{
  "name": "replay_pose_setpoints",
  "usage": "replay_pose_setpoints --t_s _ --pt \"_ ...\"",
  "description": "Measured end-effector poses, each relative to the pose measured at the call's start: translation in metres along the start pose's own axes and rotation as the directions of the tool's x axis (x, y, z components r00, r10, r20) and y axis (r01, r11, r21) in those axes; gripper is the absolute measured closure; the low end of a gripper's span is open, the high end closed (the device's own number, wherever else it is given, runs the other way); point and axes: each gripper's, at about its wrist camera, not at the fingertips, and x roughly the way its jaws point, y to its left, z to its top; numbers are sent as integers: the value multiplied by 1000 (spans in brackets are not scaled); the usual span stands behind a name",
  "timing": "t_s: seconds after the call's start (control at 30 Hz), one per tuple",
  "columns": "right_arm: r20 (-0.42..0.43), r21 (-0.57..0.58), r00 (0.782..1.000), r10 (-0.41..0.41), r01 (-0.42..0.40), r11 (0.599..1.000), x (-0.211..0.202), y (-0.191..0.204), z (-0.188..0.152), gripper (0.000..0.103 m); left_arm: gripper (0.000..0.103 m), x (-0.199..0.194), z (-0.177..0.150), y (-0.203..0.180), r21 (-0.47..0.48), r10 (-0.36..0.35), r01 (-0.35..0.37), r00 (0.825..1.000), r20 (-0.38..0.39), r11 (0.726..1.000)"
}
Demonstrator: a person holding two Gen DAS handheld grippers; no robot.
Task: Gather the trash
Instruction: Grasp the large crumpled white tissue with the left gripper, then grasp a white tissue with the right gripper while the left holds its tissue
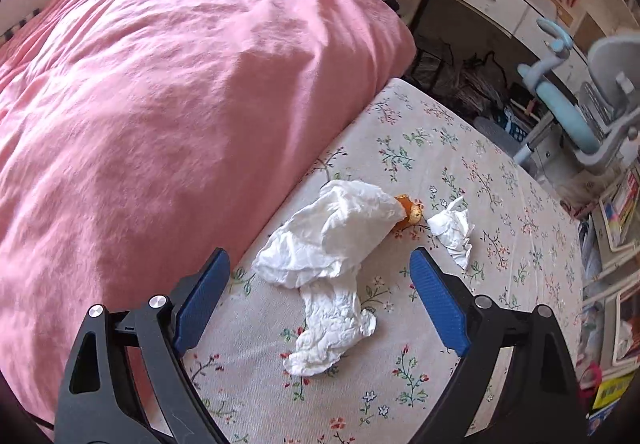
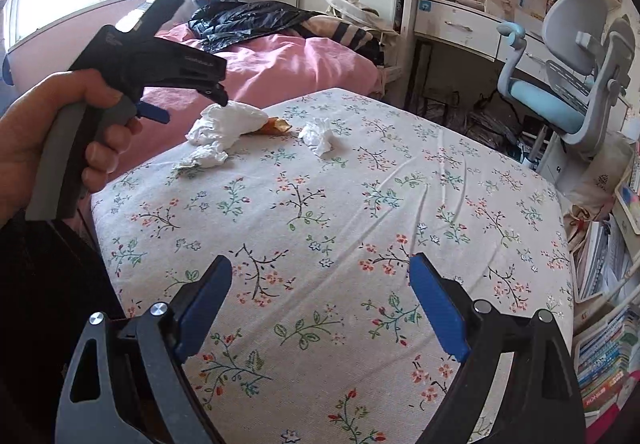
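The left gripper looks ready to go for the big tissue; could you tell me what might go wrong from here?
1. The large tissue drapes over an orange scrap; lifting the tissue alone may drop or roll it.
2. The open left gripper could pinch the floral sheet along with the tissue.
3. The small tissue lies apart and could be missed.

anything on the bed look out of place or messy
Yes. Crumpled white tissues lie on the floral sheet, the biggest partly covering an orange food scrap, with a smaller wad just beside it. A black plastic bag also sits rumpled on the pink duvet.
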Motion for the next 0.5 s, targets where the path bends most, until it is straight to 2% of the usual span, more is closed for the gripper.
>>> replay_pose_setpoints --t_s 0.1,0.23,0.27,0.3,0.33,0.37,0.4,0.5 --pt "0 -3 999 36 -36 999 1 5 2 17 16 15 10 -22 141 26 -23 999 -19 990" --pt "1 -19 996 87 -87 996 2 14 9 17 16 40 20 -36 246 88 -75 995 -41 966" --pt "-1 -20 995 100 -100 995 4 16 11 17 28 46 23 -37 254 86 -69 995 -53 965" --pt "-6 -19 994 113 -113 993 6 18 13 17 59 51 27 -34 246 72 -52 995 -74 968" --pt "-11 -15 992 128 -128 992 9 21 17 17 70 56 30 -28 209 37 -14 993 -108 978" --pt "-15 -12 990 142 -143 990 12 24 20 17 74 55 34 -21 152 -3 21 993 -118 988" --pt "-21 -9 988 153 -153 988 16 27 23 17 91 52 35 -14 111 -33 46 993 -117 993" --pt "-44 -1 982 186 -186 983 33 39 35 17 94 35 38 -4 42 -153 157 983 -99 987"
